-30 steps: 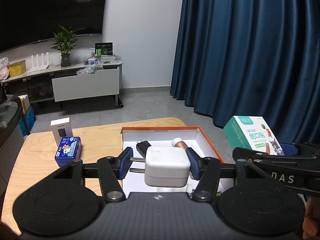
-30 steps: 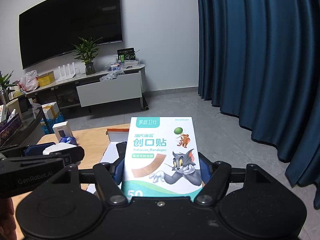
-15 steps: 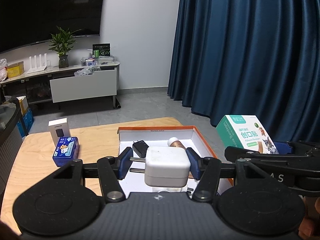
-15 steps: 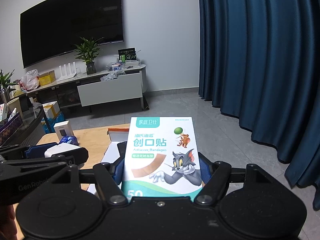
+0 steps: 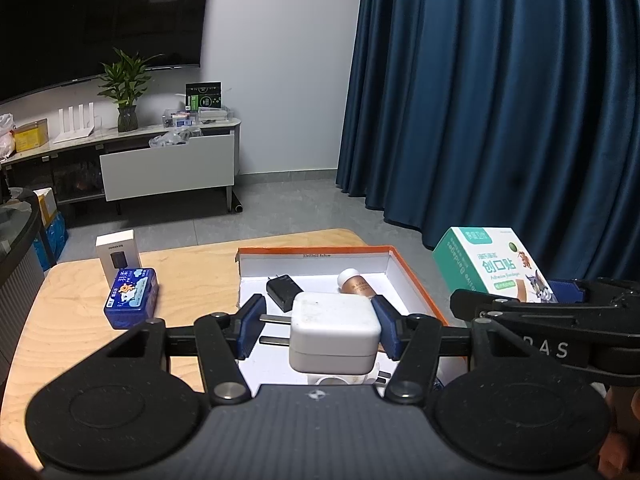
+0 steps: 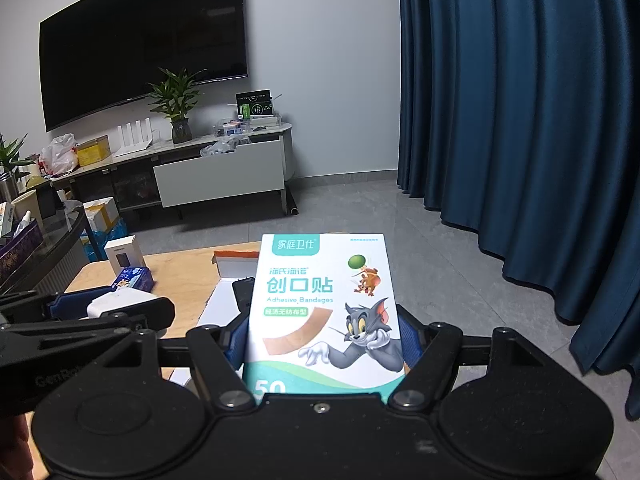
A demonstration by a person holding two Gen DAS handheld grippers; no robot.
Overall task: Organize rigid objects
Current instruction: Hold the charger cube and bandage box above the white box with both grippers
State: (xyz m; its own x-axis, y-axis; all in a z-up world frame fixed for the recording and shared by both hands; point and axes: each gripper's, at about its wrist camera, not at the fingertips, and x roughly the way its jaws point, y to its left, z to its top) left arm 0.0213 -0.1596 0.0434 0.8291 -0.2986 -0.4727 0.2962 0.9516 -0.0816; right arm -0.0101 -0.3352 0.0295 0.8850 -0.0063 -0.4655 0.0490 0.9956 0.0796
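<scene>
The left gripper (image 5: 320, 330) is clamped on a white charger (image 5: 334, 332) (prongs leftward) above the open box (image 5: 412, 280); the right gripper (image 6: 324, 344) clamps a bandage box (image 6: 324, 304).

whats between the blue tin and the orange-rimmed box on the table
Nothing: in the left wrist view, only bare wooden tabletop separates the blue tin from the orange-rimmed box.

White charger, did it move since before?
No. The white charger hangs over the same near part of the orange-rimmed box, clamped in the left gripper.
</scene>
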